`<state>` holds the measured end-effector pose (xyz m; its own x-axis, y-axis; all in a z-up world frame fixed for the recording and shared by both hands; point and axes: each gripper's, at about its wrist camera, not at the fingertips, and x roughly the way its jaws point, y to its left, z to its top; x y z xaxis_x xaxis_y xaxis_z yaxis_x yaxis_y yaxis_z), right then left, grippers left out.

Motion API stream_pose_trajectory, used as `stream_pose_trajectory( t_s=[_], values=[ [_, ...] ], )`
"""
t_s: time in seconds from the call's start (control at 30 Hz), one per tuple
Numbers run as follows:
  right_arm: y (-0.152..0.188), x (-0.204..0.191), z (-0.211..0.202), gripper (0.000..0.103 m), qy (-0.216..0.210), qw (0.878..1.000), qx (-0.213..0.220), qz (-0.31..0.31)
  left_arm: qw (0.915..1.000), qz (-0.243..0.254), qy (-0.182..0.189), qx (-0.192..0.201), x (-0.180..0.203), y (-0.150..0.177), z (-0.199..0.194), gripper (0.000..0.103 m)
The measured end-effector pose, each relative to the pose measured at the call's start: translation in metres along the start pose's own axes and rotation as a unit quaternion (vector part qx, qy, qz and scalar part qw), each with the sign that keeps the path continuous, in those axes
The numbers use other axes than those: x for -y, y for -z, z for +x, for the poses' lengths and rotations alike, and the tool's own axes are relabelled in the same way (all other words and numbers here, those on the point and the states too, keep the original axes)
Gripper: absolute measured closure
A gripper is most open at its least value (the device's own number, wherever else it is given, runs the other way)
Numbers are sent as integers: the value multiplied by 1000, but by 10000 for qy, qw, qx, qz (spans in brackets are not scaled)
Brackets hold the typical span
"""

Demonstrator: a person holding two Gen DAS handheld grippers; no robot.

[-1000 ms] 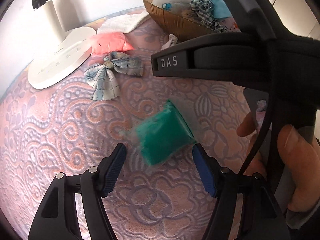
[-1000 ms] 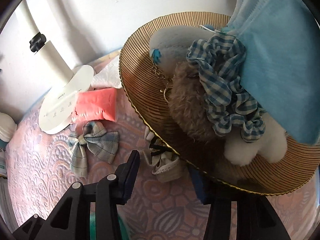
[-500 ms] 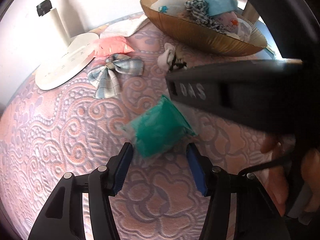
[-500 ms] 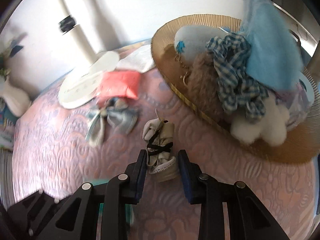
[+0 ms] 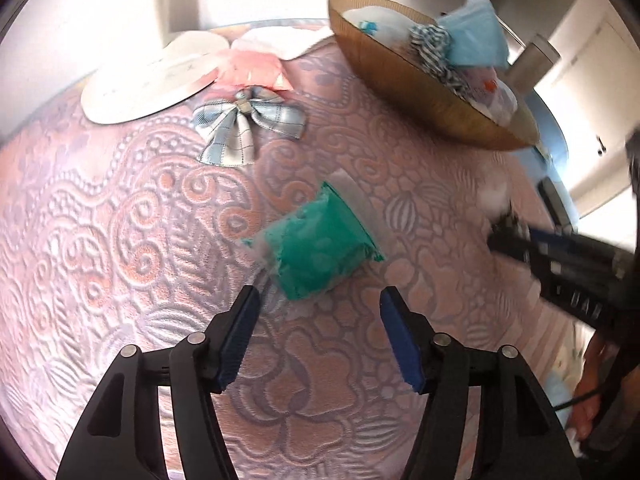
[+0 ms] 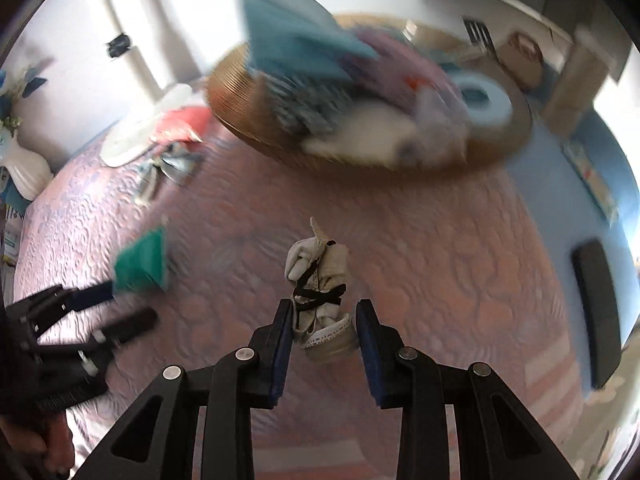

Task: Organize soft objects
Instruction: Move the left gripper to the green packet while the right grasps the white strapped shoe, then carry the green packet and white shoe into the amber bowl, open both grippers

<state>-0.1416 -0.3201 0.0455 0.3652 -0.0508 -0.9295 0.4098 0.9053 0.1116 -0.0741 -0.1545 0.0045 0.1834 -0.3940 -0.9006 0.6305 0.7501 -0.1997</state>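
Note:
My left gripper is open just short of a green soft pack in clear wrap lying on the pink quilt. My right gripper is shut on a beige sock bundle tied with black elastic and holds it above the quilt. The same gripper shows blurred at the right of the left wrist view. A brown wicker basket at the back holds a blue face mask, a checked scrunchie and fluffy items. The basket is blurred in the right wrist view.
A plaid bow, a pink pack and a white oval lamp base lie at the back left. A white vase stands far left. A dark remote lies on blue fabric at the right.
My right gripper closed on the sock bundle and lifted it back, away from the basket. My left gripper pulled back slightly from the green pack and stayed open.

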Motion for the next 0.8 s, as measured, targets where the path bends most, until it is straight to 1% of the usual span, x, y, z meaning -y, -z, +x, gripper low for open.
stream_pose_trajectory(
  t_s=[0.03, 0.07, 0.13, 0.17, 0.2, 0.23, 0.27, 0.3, 0.33, 0.37, 0.4, 0.43, 0.47, 0.5, 0.53, 0.57, 0.63, 0.67, 0.73, 0.8],
  values=[
    [3, 10, 4, 72, -127, 9997, -162, 132, 10000, 4, -60, -12, 2, 1, 0, 42],
    [5, 19, 8, 72, -225, 9988, -295, 326, 9999, 12, -98, -21, -2, -5, 7, 40],
    [9, 30, 11, 72, -416, 9972, -372, 505, 9998, -12, -217, -21, 4, -10, 12, 37],
    [8, 32, 11, 72, -442, 9972, -369, 472, 9996, -30, -291, -4, 7, -12, 13, 35],
    [7, 32, 11, 70, -462, 9972, -412, 414, 9994, -65, -330, 5, 9, -13, 15, 34],
    [6, 29, 9, 66, -491, 9970, -480, 353, 9993, -125, -348, 20, 11, -17, 12, 32],
    [11, 35, 3, 63, -527, 9967, -539, 294, 9992, -258, -316, 52, 1, -35, 21, 31],
    [10, 33, 3, 61, -526, 9965, -610, 204, 9989, -358, -300, 86, 1, -37, 22, 30],
    [8, 30, 2, 61, -471, 9968, -635, 137, 9985, -429, -321, 116, 0, -41, 24, 30],
    [-2, 38, 6, 61, -449, 9969, -638, 108, 9979, -466, -425, 144, 2, -45, 27, 31],
    [-6, 33, 6, 61, -427, 9970, -636, 73, 9975, -456, -515, 150, 5, -47, 28, 31],
    [-8, 30, 7, 62, -382, 9973, -634, 7, 9967, -408, -691, 145, 9, -48, 30, 34],
    [-11, 24, 8, 65, -319, 9976, -610, -100, 9955, -373, -863, 147, 13, -48, 31, 47],
    [-12, 17, 9, 74, -280, 9977, -582, -224, 9923, -356, -1167, 194, 17, -47, 30, 51],
    [-14, 13, 8, 78, -324, 9972, -574, -362, 9920, -444, -1156, 254, 17, -45, 28, 58],
    [-14, 11, 3, 78, -449, 9964, -559, -463, 9919, -549, -1105, 286, 17, -45, 26, 59],
    [-19, 7, -11, 78, -667, 9951, -437, -583, 9908, -883, -951, 379, 10, -41, 15, 60],
    [-22, 12, -24, 78, -832, 9938, -351, -644, 9903, -1046, -769, 497, 6, -37, 3, 60],
    [-30, 18, -49, 78, -1072, 9918, -153, -681, 9894, -1151, -609, 640, 6, -39, -15, 60],
    [-38, 29, -73, 78, -1165, 9908, 95, -687, 9884, -1149, -475, 869, 12, -43, -40, 60]
  ],
)
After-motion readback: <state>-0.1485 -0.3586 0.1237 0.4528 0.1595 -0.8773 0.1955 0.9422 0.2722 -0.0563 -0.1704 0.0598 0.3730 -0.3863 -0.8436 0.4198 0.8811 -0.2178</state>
